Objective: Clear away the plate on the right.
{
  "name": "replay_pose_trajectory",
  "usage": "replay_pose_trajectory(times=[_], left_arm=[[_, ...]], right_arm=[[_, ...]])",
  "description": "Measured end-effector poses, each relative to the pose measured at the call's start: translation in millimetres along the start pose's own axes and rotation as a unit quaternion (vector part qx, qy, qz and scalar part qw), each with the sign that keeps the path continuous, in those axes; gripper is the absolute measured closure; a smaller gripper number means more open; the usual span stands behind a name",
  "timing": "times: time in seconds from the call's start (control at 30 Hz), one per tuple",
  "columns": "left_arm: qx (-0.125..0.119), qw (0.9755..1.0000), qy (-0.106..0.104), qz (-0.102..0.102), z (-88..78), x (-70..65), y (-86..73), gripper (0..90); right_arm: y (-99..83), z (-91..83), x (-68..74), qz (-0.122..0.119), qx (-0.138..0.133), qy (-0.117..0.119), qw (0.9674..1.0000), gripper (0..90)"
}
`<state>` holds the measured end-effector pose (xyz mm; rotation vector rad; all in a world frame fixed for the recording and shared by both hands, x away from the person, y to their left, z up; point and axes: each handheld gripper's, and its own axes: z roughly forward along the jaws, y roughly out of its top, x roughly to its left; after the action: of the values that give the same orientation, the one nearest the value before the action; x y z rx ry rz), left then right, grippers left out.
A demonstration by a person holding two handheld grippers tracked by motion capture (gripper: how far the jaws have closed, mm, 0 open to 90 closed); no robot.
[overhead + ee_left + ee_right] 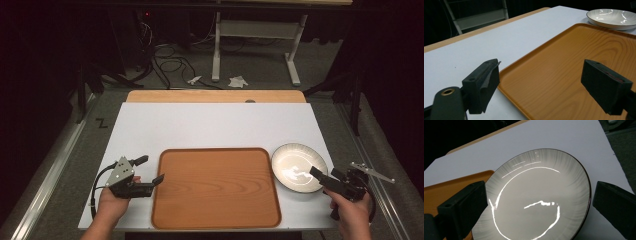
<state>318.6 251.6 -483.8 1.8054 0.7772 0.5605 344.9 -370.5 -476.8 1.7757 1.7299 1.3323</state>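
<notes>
Plate [536, 197] between right gripper [536, 202] jaws, unlabelled

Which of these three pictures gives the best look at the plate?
The right gripper view: the plate is close, with its ribbed rim clear. The high view shows the whole plate small beside the tray; the left gripper view shows it far off.

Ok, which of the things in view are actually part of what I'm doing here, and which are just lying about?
In play:
- plate, with the open right gripper at its near rim
- wooden tray, with the open left gripper at its left edge

Lying about:
- white crumpled scraps on the floor beyond the table
- cables on the floor
- white desk frame at the back
</notes>
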Motion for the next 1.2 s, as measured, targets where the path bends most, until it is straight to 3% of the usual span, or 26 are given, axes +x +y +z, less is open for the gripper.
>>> replay_pose_trajectory(times=[0.2, 0.4, 0.63, 0.77, 0.83, 1.1, 1.2], left_arm=[[0.001, 1.0000, 0.000, 0.001, 0.3, -0.4, 0.1, 15.9], [0.001, 1.0000, 0.000, 0.001, 0.2, -0.4, 0.0, 15.9], [0.000, 1.0000, -0.001, 0.001, 0.2, -1.2, 0.2, 15.9], [0.001, 1.0000, -0.001, 0.002, 0.2, -1.1, 0.2, 15.9], [0.002, 1.0000, -0.002, 0.002, 0.4, -1.2, 0.2, 15.9], [0.005, 1.0000, -0.003, 0.002, 0.4, -1.3, -0.3, 15.9], [0.005, 1.0000, -0.003, 0.005, -0.4, -2.3, -0.6, 15.9]], right_arm=[[-2.4, 0.8, -4.5, 0.018, 0.013, -0.006, 0.9997, 1.0], [-5.5, 1.2, -13.7, 0.069, 0.031, -0.008, 0.9971, 5.2], [-8.2, 1.7, -24.2, 0.102, 0.040, -0.012, 0.9939, 10.3], [-8.8, 2.7, -26.9, 0.118, 0.049, -0.006, 0.9918, 17.3], [-8.6, 3.2, -27.8, 0.136, 0.059, -0.003, 0.9890, 23.8], [-11.1, 5.9, -35.0, 0.152, 0.069, 0.007, 0.9860, 41.1], [-12.9, 8.7, -36.0, 0.153, 0.077, 0.014, 0.9852, 43.1]])
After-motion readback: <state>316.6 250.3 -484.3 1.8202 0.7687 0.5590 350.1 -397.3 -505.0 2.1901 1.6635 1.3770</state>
